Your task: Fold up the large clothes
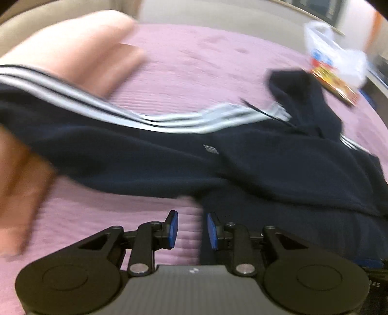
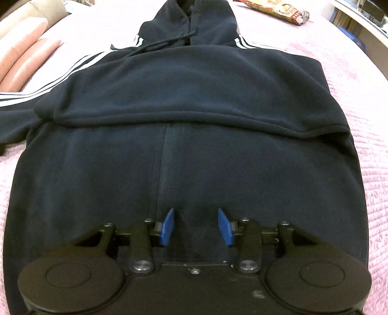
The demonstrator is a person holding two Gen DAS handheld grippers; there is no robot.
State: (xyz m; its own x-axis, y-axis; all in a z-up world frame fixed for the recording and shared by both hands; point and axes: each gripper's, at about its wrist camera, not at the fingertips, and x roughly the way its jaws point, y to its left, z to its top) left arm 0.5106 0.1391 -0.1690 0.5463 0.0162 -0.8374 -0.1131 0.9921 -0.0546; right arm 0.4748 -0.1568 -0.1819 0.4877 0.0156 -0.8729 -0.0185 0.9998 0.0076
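Observation:
A navy hoodie (image 2: 189,101) with white sleeve stripes lies flat on a pink bedspread (image 2: 378,135). Its hood (image 2: 194,21) points away and one sleeve is folded across the chest. My right gripper (image 2: 196,226) is open, low over the hoodie's lower body near the hem, holding nothing. In the blurred left wrist view the hoodie (image 1: 169,155) stretches across with its striped sleeve (image 1: 135,116) out to the left. My left gripper (image 1: 192,229) is open and empty, over the bedspread (image 1: 116,218) at the hoodie's side edge.
Pink pillows (image 2: 26,46) lie at the far left; they also show in the left wrist view (image 1: 72,48). A snack packet (image 2: 281,9) lies past the hood, with a clear plastic bag (image 1: 337,53) beside it. A blurred orange-brown shape (image 1: 17,184) fills the left edge.

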